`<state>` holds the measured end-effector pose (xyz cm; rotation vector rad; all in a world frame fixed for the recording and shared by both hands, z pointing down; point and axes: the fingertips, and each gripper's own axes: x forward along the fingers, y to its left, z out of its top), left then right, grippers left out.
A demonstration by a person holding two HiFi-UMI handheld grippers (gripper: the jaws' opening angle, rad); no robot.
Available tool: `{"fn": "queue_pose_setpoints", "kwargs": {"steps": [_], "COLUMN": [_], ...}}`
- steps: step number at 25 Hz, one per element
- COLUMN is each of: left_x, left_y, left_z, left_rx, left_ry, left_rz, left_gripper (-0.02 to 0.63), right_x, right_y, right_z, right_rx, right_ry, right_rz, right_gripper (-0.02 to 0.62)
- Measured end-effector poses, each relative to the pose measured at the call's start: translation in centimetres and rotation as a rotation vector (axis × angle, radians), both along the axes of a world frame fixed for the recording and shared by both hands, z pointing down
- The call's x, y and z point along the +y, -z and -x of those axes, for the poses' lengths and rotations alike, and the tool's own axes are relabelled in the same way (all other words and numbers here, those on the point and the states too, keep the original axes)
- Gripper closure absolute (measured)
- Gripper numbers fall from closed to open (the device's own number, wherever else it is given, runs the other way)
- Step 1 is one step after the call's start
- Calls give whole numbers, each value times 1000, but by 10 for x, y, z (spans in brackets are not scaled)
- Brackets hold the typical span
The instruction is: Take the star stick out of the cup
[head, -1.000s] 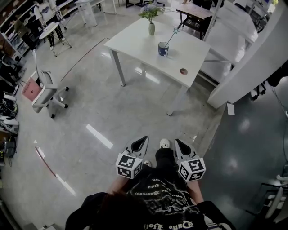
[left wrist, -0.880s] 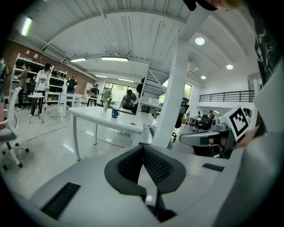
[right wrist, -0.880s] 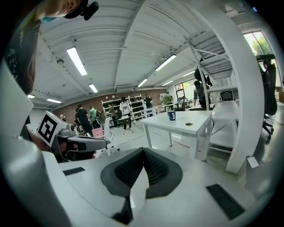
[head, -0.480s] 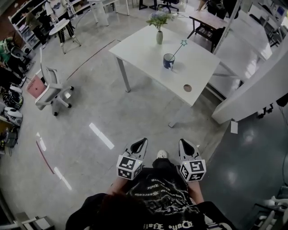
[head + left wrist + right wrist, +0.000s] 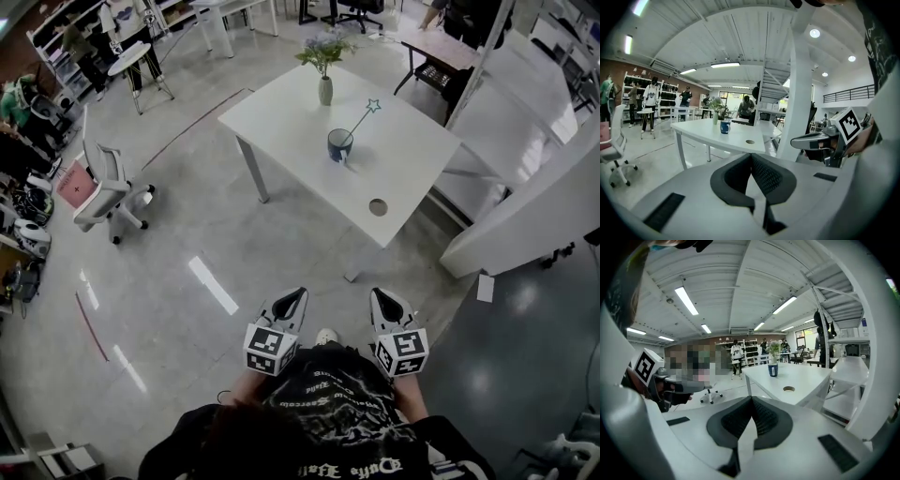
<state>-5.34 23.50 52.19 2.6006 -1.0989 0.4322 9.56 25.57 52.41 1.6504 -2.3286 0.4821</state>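
A dark blue cup stands on a white table far ahead, with a thin star stick leaning out of it to the upper right. The cup also shows in the left gripper view, and the cup in the right gripper view. My left gripper and right gripper are held side by side close to the body, well short of the table, over the floor. Both are shut with nothing between the jaws.
A vase of flowers stands behind the cup. The table has a round cable hole near its front edge. A white office chair is at the left, a white partition at the right. More tables and people stand far back.
The table with the cup has come nearer and lower in the head view as the person walks toward it. Both grippers keep their place before the body, still shut.
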Motion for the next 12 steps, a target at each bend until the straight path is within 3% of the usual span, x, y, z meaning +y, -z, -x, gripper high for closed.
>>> {"fn": "queue_pose_setpoints", "kwargs": {"steps": [4, 8, 12], "left_x": [-10, -21, -42], "left_y": [-4, -13, -16], "left_z": [-25, -41, -52], "left_rx": [-19, -11, 18], "left_ry": [-16, -30, -34], "left_rz": [2, 31, 36], "left_gripper": [586, 586, 586], "right_x": [-18, -27, -44], "right_y": [-2, -11, -14], "right_z": [-12, -17, -19], "right_rx": [4, -37, -15], "right_ry": [48, 49, 84], "right_rz": [-2, 21, 38], "right_gripper": [588, 586, 586]}}
